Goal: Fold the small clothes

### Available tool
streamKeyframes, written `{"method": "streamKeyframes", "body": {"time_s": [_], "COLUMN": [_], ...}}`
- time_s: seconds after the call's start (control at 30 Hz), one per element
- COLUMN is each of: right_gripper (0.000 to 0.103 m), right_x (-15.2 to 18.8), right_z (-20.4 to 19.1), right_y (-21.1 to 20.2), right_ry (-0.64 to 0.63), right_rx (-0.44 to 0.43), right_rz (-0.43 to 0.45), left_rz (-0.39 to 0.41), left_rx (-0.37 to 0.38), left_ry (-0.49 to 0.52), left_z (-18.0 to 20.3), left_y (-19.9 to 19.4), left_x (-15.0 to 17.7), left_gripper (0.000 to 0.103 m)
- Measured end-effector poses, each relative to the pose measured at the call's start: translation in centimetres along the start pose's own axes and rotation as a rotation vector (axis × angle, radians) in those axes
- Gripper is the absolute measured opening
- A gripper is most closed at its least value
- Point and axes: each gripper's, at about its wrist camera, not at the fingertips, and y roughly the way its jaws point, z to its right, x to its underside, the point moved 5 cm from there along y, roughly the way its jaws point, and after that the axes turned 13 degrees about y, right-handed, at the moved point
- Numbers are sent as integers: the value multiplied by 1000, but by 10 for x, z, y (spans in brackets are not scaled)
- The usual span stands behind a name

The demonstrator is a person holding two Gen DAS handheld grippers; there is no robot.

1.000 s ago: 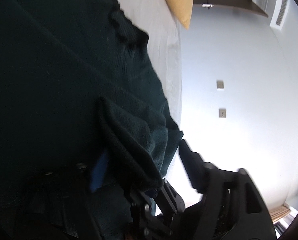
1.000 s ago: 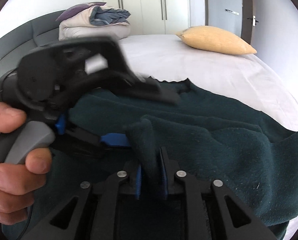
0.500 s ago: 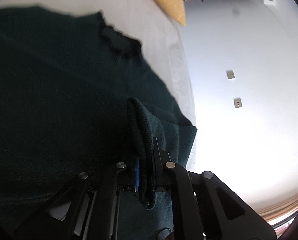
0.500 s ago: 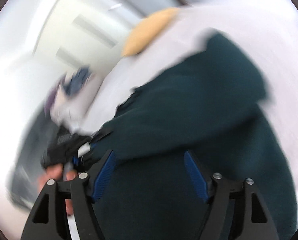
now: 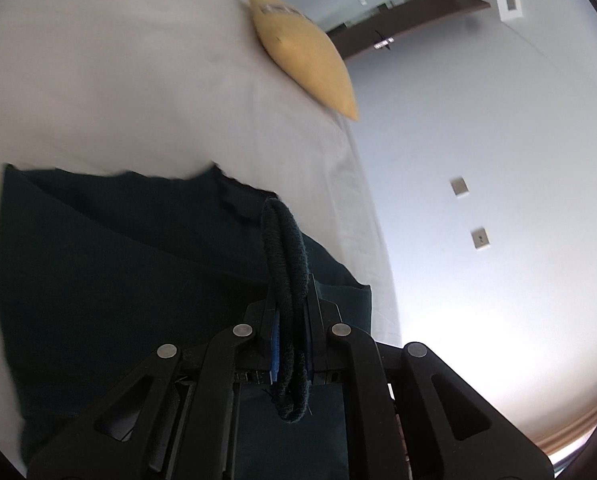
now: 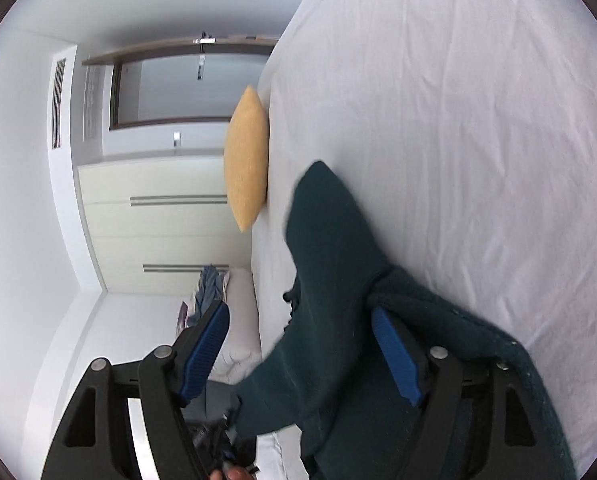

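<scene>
Now I see the dark green sweater [image 5: 110, 292] lying on the white bed sheet [image 5: 130, 92], close to the side edge of the bed. Part of it is flat on the sheet and part is lifted up. My left gripper [image 5: 292, 328] is clenched tight on a thick rolled edge of the sweater, and that edge sticks up past the black fingers and hangs down behind them too. In the right wrist view the whole room looks turned on its side. My right gripper [image 6: 310, 352] has its jaws wide and they are opening more. A fold of the sweater [image 6: 330, 280] lies between the blue pads [image 6: 394, 356], and I cannot tell if the right pad touches it; the left pad is clear of it. More sweater drapes over the gripper's right side. A yellow pillow [image 6: 245, 160] rests on the bed past the sweater, well apart from it. A pile of folded bedding [image 6: 208, 296] sits farther off. Behind the bed I see a white wardrobe [image 6: 154, 220] and a door [image 6: 170, 88]. Two small wall plates [image 5: 469, 212] sit on the pale wall.
</scene>
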Motion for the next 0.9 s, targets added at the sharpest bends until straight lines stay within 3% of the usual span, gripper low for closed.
{"method": "streamKeyframes", "body": {"time_s": [0.2,0.43,0.63,0.9], "right_gripper": [81,81,81,75], "right_x": [17,2,-10,-19], "right_z": [-2,-5,-11,0], "right_y": [17,41,34,23], "right_ry": [-3,2,-12,2], "right_rx": [14,56,35,0], "right_rz": [-50,-47,-29,-17], "left_rz": [-27,-11,-23,-104], "left_rx": [-48,-78,-103,-158], "left_ry": [15,24,14,-44], "left_z": [-21,-27,-35,-82], "left_y": [-4,-6,1,35], "left_x": [11,10,13,45], "left_gripper": [6,6,6,6]}}
